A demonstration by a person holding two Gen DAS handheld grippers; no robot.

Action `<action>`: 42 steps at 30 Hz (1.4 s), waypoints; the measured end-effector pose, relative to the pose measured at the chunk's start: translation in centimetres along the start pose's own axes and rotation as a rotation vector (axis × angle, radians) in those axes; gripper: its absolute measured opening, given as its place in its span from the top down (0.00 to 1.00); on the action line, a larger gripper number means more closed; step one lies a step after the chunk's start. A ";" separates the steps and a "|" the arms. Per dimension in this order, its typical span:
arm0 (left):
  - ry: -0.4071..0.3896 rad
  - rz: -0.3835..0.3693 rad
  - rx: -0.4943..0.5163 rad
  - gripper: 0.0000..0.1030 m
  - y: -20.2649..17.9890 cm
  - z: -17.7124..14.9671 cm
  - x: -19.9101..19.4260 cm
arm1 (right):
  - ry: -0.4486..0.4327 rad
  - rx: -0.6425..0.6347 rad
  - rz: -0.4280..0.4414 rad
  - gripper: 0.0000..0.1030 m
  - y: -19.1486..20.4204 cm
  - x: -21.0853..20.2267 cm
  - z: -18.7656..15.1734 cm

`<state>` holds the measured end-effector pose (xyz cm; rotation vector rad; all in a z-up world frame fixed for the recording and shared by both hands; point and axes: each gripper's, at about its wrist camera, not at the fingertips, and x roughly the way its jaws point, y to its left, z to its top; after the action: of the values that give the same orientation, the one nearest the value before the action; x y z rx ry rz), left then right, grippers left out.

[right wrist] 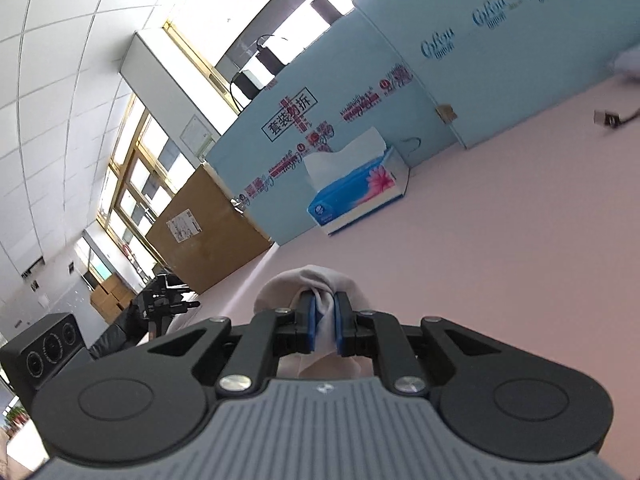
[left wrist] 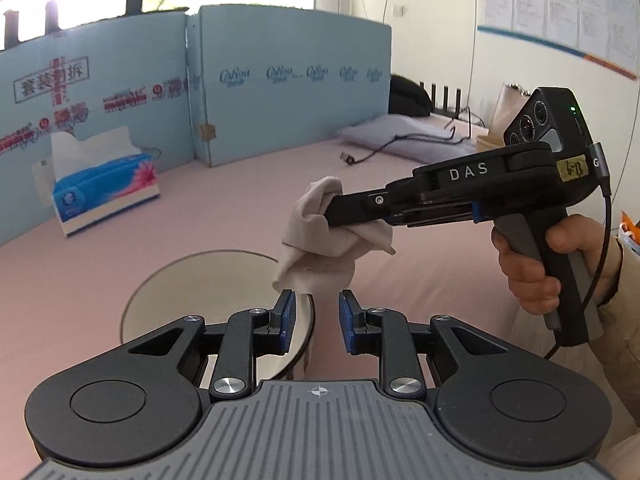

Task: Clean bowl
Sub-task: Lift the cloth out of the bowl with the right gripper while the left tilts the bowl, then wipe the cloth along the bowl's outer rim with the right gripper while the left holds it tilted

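- Blue pads line the jaws of the left gripper (left wrist: 317,320), and the jaws stand a little apart with nothing squeezed between them.
- Just past the left pad is the rim of the bowl (left wrist: 160,280). It is round and pale and sits on the pink table (left wrist: 420,280). The left pad is over the near side of the rim, and I cannot tell if it touches.
- Right past the tips of the left jaws hangs the beige cloth (left wrist: 320,236). Its low end dips close to the bowl's edge.
- The right gripper (right wrist: 324,320) has its jaws pressed tight on the cloth (right wrist: 312,280). The cloth bunches up around the tips.
- In the left view the right gripper (left wrist: 340,204) comes in from the right side, and a hand (left wrist: 540,264) holds its grey handle.
- Far past the jaws, to the left, a blue tissue box (left wrist: 104,192) stands on the table with a white tissue sticking up.
- Behind the box is a light blue board (left wrist: 280,80) with printed words, standing up like a wall.
- Far off to the right lie a grey pillow (left wrist: 400,136) and a black cable (left wrist: 372,152).
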<state>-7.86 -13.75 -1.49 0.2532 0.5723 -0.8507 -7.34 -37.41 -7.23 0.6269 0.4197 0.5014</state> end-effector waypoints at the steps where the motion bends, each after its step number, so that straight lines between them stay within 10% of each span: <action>1: 0.006 -0.001 0.002 0.72 0.0 0.0 0.1 | 0.002 0.010 0.006 0.88 -0.2 0.0 -0.2; 8: 0.041 0.015 0.024 0.88 0.3 -0.2 0.0 | 0.052 0.037 0.029 0.88 -0.2 1.0 -1.7; 42: 0.050 -0.066 0.049 0.89 1.8 -1.7 -2.0 | 0.144 -0.081 0.008 0.89 0.7 6.2 -1.2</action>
<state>-8.19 -10.57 -1.76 0.3020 0.6100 -0.9250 -3.18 -32.90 -9.02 0.5166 0.5303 0.5706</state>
